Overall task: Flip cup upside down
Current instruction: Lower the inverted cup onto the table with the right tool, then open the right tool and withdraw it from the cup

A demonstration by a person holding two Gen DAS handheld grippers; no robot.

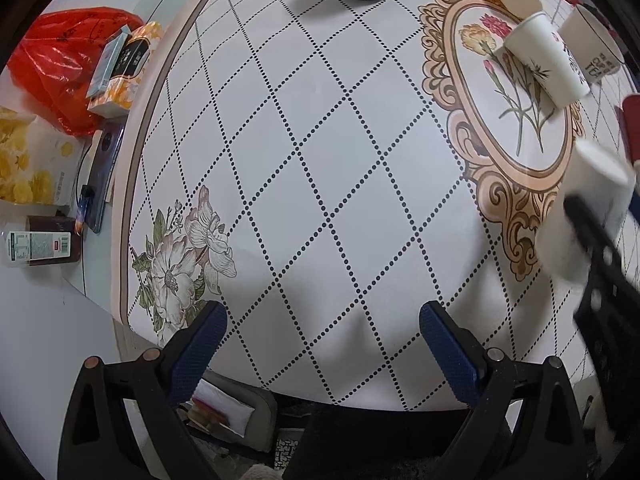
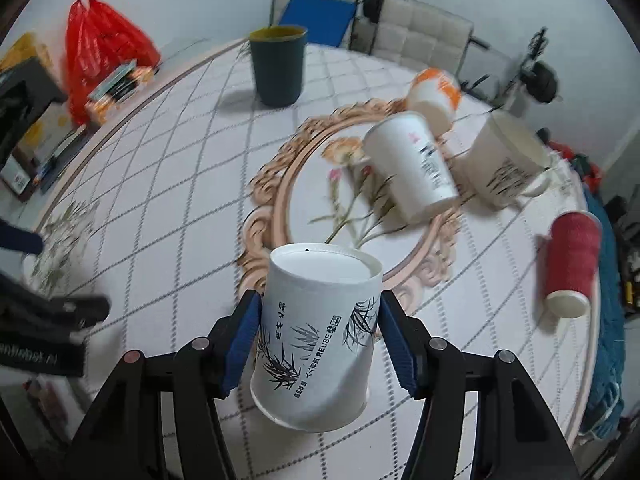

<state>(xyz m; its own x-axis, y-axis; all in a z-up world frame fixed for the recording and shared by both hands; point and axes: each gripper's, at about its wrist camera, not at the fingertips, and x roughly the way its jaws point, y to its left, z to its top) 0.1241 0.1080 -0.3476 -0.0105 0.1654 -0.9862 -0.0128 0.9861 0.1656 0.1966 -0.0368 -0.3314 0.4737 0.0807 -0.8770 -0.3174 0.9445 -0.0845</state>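
Here our right gripper (image 2: 318,344) is clamped on the paper cup (image 2: 316,336), its blue pads pressed to the cup's two sides about midway up the wall. We hold it above the near part of the desk (image 2: 180,208), base towards the camera and rim pointing down and slightly tilted, so it looks nearly inverted already. We judge it light, thin-walled and easily crushed, so a gentle mid-wall grip suits it best. It is white with dark bamboo sprigs and the word REUSE. Our left gripper (image 1: 320,344) hangs wide apart and empty over the desk. Farther off lie a second white cup (image 2: 412,164) on its side, a red cup (image 2: 572,264) and an upright dark cup (image 2: 278,66).
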